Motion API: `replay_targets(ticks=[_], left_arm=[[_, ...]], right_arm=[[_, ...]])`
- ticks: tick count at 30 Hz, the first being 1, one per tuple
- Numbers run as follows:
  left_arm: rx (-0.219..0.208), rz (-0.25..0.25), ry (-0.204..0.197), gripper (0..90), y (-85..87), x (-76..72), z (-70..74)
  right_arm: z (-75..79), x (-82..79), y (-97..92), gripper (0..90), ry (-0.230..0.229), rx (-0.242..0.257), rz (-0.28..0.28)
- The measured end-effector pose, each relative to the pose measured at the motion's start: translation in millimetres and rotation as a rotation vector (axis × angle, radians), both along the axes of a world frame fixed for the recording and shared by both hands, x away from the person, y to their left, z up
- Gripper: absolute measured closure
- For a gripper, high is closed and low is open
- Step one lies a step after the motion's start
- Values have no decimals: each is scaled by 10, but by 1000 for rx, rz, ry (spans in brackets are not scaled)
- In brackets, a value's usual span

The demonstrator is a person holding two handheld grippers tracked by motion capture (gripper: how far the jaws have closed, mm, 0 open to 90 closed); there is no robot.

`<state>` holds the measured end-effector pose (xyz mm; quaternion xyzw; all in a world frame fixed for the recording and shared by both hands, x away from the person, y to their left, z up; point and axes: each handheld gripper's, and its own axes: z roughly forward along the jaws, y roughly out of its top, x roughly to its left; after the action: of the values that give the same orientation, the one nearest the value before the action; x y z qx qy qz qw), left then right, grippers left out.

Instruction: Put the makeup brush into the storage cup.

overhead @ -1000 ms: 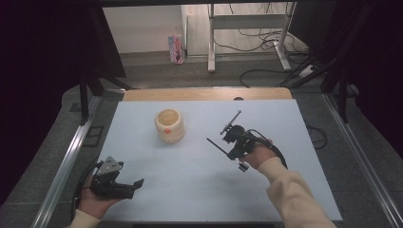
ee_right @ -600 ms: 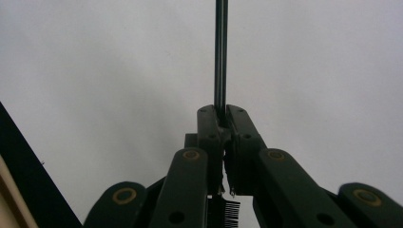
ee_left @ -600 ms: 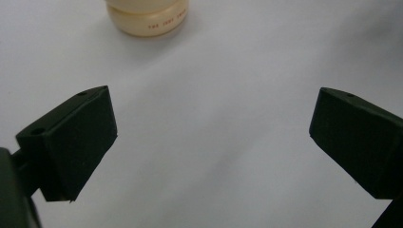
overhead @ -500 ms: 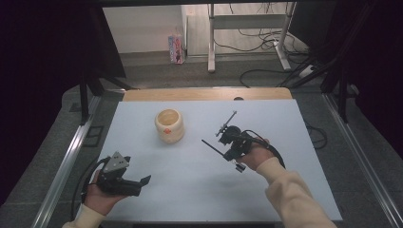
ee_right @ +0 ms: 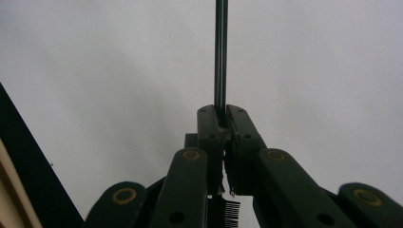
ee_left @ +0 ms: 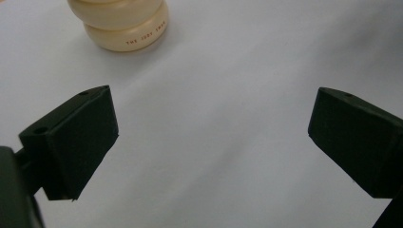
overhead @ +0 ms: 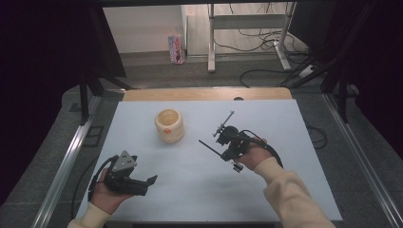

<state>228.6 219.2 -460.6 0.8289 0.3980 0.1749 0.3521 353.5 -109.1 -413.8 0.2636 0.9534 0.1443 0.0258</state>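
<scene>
Between right hand-held gripper (ee_right: pixel 222 124) jaws: thin rod (ee_right: pixel 221 52), apparently.

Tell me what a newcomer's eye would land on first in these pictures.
First, the cream ridged jar standing alone on the pale blue table, left of the middle and towards its far edge. Next, the right claw, right of centre, shut on a thin dark rod that juts straight out from its tips. The left claw rests open near the front left corner.

table: pale blue top (overhead: pixel 190 190), wooden strip at the far edge (overhead: pixel 204 94)
floor beyond: pink carton (overhead: pixel 176 48), white desk legs (overhead: pixel 247 35), loose cables (overhead: pixel 266 76)
</scene>
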Motion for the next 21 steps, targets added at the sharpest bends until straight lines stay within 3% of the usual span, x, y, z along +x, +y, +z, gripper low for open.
replay_targets(ticks=[8, 21], left_arm=[[3, -10, -14, 44, -73, 17, 38], [17, -67, -26, 53, -274, 103, 143]], right_arm=[[-22, 1, 29, 851, 15, 3, 8], [-39, -23, 134, 851, 27, 6, 42]])
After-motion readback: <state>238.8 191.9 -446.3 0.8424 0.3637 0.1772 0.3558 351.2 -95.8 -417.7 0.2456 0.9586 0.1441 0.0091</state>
